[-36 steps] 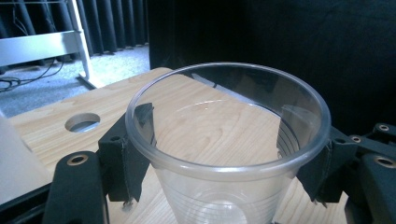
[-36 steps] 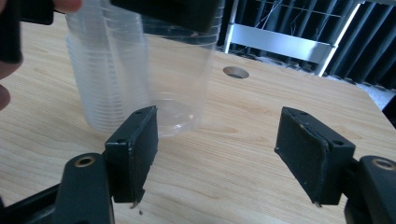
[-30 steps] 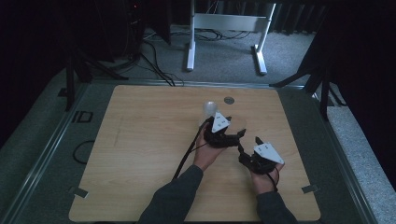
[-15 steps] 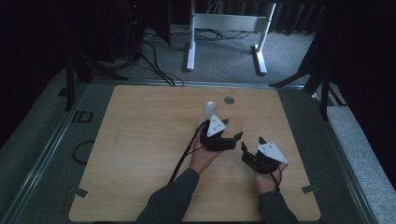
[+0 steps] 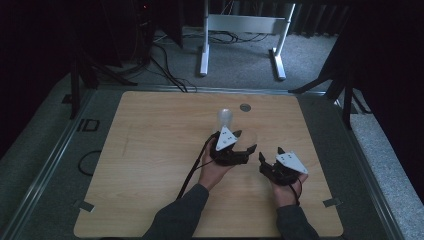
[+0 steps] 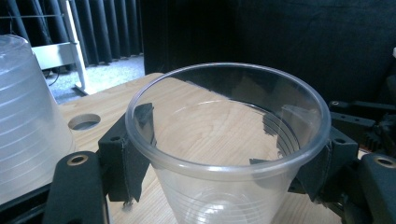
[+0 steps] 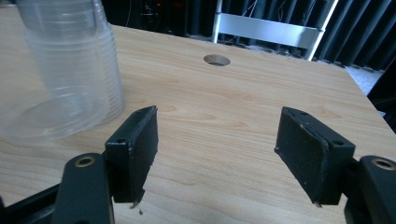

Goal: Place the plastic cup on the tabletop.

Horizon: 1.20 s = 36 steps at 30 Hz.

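Observation:
A clear plastic cup (image 6: 224, 186) sits mouth-up between the jaws of my left gripper (image 6: 223, 121), which is shut on its wall just below the rim. From above, that left gripper (image 5: 246, 140) is near the middle of the wooden table (image 5: 150, 150). Just beyond it stands an upside-down stack of clear cups (image 5: 225, 117), also at the left edge of the left gripper view (image 6: 23, 116). My right gripper (image 5: 270, 152) rests to the right, open. Its jaws (image 7: 217, 126) hold nothing, and the cup stack (image 7: 70, 56) is to its upper left.
A round hole (image 5: 245, 107) is cut in the tabletop near the far edge. Behind the table stands a white metal frame (image 5: 240, 25) on grey carpet. A black cable (image 5: 192, 170) trails from the left gripper toward the person. A dark border strip surrounds the table.
My left gripper has drifted slightly left and toward the person, still holding the cup. The right gripper has kept still.

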Motion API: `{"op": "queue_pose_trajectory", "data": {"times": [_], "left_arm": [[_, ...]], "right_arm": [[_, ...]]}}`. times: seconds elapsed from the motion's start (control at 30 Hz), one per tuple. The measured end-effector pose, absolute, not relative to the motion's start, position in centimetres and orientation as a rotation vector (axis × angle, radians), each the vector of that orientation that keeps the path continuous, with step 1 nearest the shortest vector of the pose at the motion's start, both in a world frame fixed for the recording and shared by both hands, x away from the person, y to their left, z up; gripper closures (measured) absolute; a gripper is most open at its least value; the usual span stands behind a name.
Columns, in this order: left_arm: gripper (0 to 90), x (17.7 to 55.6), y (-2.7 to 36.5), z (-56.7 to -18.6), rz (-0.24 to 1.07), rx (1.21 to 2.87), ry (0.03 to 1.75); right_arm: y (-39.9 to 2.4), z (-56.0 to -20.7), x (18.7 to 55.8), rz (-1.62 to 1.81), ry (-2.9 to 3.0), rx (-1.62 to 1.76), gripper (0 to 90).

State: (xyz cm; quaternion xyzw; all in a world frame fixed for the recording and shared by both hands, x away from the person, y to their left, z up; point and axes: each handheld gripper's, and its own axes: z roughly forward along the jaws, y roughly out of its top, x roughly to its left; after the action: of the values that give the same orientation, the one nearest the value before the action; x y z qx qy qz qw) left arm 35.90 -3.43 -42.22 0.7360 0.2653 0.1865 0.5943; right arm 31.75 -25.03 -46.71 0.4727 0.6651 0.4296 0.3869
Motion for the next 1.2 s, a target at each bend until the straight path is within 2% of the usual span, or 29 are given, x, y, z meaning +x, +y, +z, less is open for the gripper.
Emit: {"op": "queue_pose_trajectory", "data": {"times": [0.63,1.2], "left_arm": [[28.1,35.1,-2.3,-42.4,0.427,1.707,0.618],[28.1,35.2,0.3,-43.2,0.457,1.718,0.662]], "right_arm": [[-25.1,-46.8,31.8,1.089,1.698,1.208,29.5],[-25.0,-47.0,31.7,1.091,1.707,1.204,29.4]]}}
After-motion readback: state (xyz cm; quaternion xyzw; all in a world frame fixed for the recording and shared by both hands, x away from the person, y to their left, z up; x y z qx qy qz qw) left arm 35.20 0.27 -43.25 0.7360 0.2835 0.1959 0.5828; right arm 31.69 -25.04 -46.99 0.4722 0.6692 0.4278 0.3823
